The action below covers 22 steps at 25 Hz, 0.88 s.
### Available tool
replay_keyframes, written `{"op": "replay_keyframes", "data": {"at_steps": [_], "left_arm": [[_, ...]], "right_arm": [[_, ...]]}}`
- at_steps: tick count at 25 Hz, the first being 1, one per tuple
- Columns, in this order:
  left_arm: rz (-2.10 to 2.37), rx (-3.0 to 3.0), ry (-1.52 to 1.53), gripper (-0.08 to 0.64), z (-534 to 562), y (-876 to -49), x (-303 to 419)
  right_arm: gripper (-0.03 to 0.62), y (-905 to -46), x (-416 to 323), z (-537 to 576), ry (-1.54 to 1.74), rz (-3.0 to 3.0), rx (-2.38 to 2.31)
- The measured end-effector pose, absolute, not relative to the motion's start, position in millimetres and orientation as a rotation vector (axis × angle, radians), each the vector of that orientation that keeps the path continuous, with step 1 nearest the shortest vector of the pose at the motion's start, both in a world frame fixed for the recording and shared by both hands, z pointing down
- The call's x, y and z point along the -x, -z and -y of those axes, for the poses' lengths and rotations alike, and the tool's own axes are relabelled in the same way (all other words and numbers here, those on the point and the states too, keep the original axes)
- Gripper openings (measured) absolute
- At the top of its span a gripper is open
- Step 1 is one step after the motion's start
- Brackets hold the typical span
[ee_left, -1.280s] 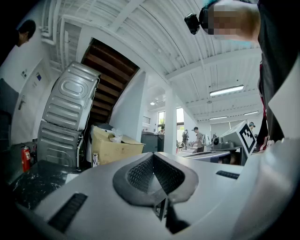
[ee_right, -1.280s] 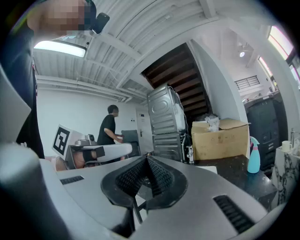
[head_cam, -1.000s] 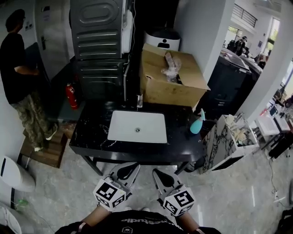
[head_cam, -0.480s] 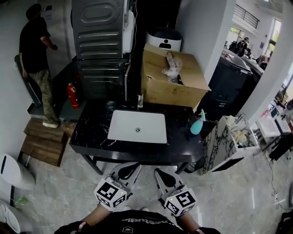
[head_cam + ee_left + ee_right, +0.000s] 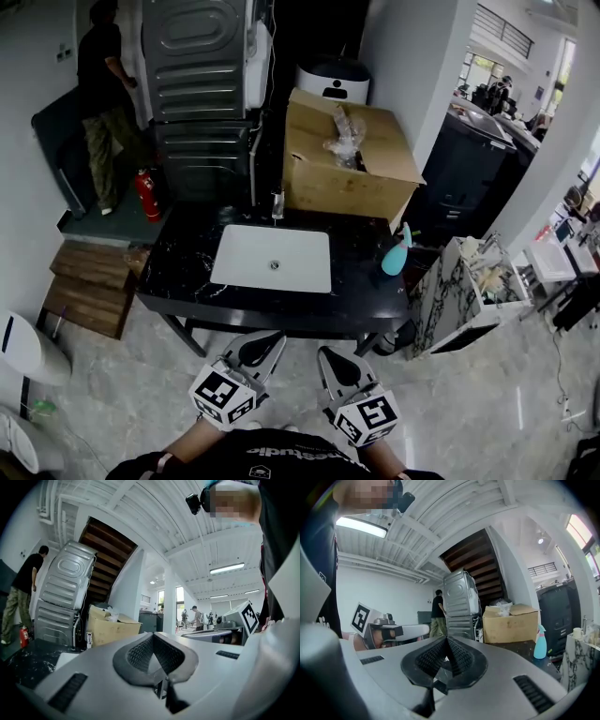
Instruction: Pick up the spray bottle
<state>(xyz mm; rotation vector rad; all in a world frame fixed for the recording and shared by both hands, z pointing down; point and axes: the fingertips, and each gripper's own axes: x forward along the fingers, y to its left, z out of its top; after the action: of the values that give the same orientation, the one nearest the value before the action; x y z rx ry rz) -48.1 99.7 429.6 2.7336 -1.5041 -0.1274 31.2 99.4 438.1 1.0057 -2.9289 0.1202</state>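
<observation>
Head view, read from left to right, with every place given from the black counter (image 5: 178,274).

Beyond the counter's far-left corner a person (image 5: 101,89) stands facing away. A wooden step (image 5: 89,289) lies off its left end, and a red fire extinguisher (image 5: 145,195) stands behind that end. A grey ribbed metal machine (image 5: 197,75) rises behind the counter's left half.

In front of the counter's near edge, the left gripper (image 5: 270,337) is clenched. Its own view shows the ridged pads (image 5: 140,654) meeting at the tip, with nothing between them.

A white rectangular basin (image 5: 272,258) is sunk into the counter's middle.

The right gripper (image 5: 327,354), also in front of the near edge, is likewise clenched and empty (image 5: 446,639).

An open cardboard box (image 5: 347,173) with crumpled clear plastic inside sits on the counter's rear right.

The spray bottle (image 5: 396,255) stands upright at the counter's right end. It is right of the basin, in front of the box's right corner and well apart from both grippers. Its body is pale turquoise and broad at the base, narrowing to a slim neck under a trigger head of the same colour, as the right gripper view confirms (image 5: 540,644).

A marble-patterned cabinet (image 5: 459,295) stands off the counter's right end.
</observation>
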Motion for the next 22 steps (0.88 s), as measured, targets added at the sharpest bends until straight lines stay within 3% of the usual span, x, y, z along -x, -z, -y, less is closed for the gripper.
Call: {"op": "replay_keyframes", "data": {"at_steps": [10, 22], "left_arm": [[1.489, -2.739, 0.093, 0.015, -86, -441, 19], [1.365, -2.766, 0.122, 0.015, 7, -454, 26]], "right_arm": [[0.037, -457, -67, -88, -0.188, 2.927, -1.055], [0.037, -469, -47, -12, -0.216, 2.889, -1.039]]}}
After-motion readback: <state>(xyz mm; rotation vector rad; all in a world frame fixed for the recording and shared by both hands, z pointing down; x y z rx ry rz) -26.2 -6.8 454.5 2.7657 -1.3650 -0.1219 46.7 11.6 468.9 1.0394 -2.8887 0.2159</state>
